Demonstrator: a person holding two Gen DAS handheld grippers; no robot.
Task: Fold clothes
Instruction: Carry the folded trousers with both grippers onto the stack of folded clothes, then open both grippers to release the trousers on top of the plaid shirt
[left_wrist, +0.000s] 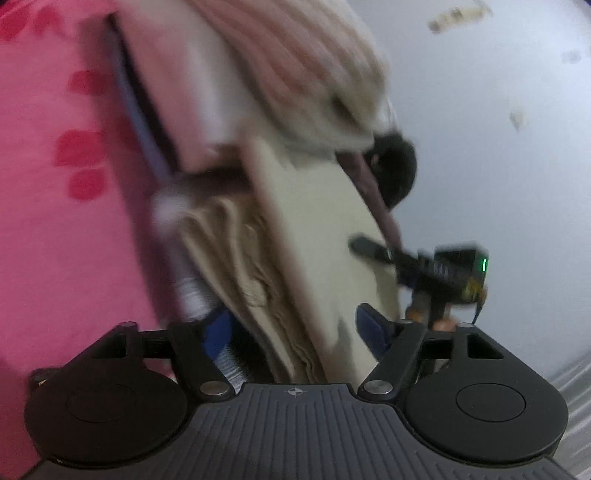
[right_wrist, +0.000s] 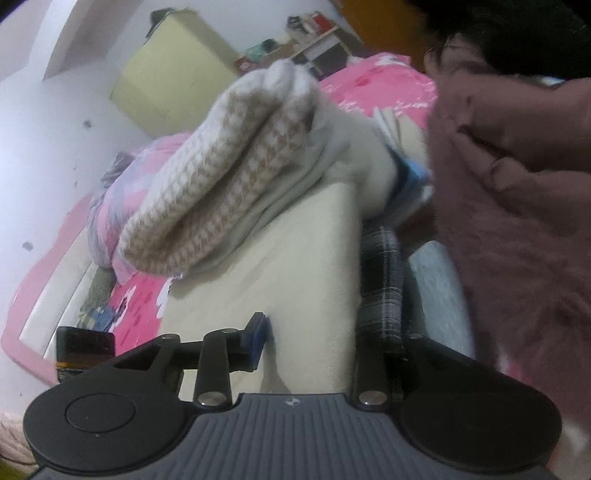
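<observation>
Left gripper (left_wrist: 295, 332) is spread around the cream garment (left_wrist: 314, 236); right gripper (right_wrist: 325, 343) part-open astride it, release judged underway; smoothing is called for next

L gripper (left_wrist: 295, 332): lower centre of its own view, jaws wide apart, blue pads (left_wrist: 369, 328) clear on both sides, nothing pressed.

R gripper (right_wrist: 325, 343): lower centre of its view, jaws part open; only the left pad (right_wrist: 258, 341) shows, the right one is hidden. Grip can't be told.

R gripper also seen at right-centre of L view, blurred.

Pink sleeve (right_wrist: 517, 206) fills right of R view.
</observation>
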